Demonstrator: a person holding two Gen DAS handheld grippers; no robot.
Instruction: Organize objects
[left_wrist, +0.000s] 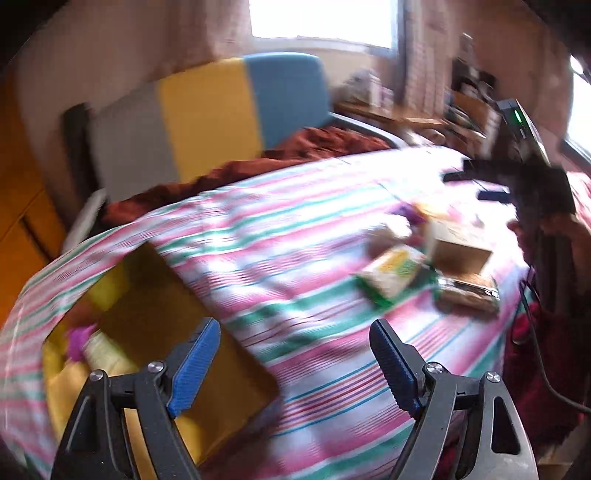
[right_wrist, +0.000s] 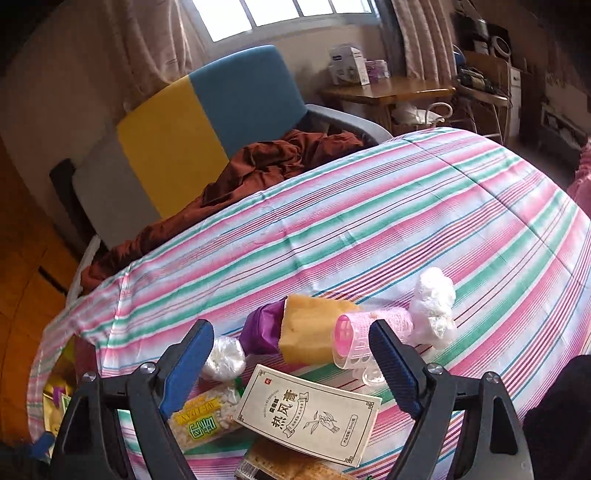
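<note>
Two grippers, both spread wide, holding nothing: left gripper (left_wrist: 291, 363) above striped bedspread (left_wrist: 295, 221), yellow box (left_wrist: 155, 332) blurred beside it; right gripper (right_wrist: 291, 363) over cream carton (right_wrist: 310, 410), pink roller (right_wrist: 369, 326) just beyond; colour-block chair (right_wrist: 207, 107) behind.

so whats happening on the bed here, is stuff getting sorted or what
A person with two handheld grippers is tidying small items on a pink and green striped bedspread. The right gripper hangs open over a clutter pile: a cream printed medicine box, a pink plastic hair roller, a tan paper pouch and a yellow snack packet. The left gripper is open and empty by a yellow cardboard box already holding some items.
</note>
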